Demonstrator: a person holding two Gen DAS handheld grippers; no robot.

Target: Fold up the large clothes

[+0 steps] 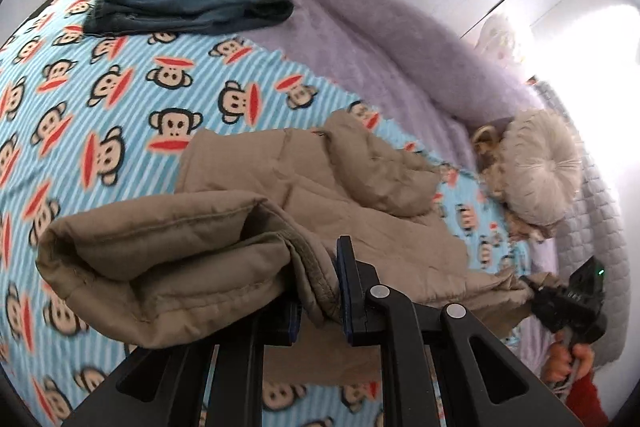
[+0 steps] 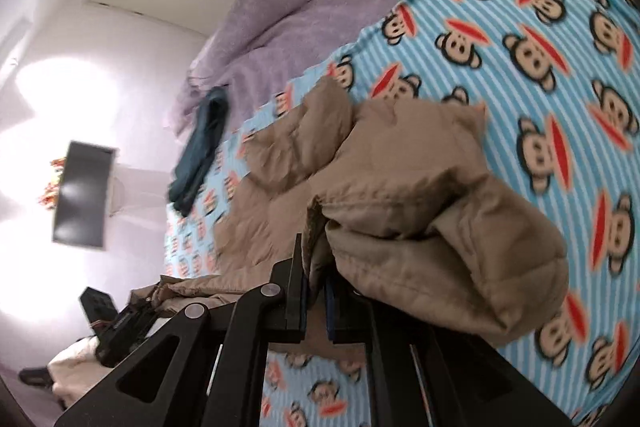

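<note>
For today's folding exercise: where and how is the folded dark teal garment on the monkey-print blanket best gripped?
Grip the folded dark teal garment at its stitched open edge, coming in low from the bare monkey-print blanket side; that edge lies flat and exposed, while the rolled fold probably bulges too thick.

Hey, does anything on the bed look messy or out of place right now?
Mostly the tan padded jacket: it lies bunched and uneven on the monkey-print blanket, with the left gripper and right gripper each shut on a part of it. The dark teal garment beyond looks folded.
</note>
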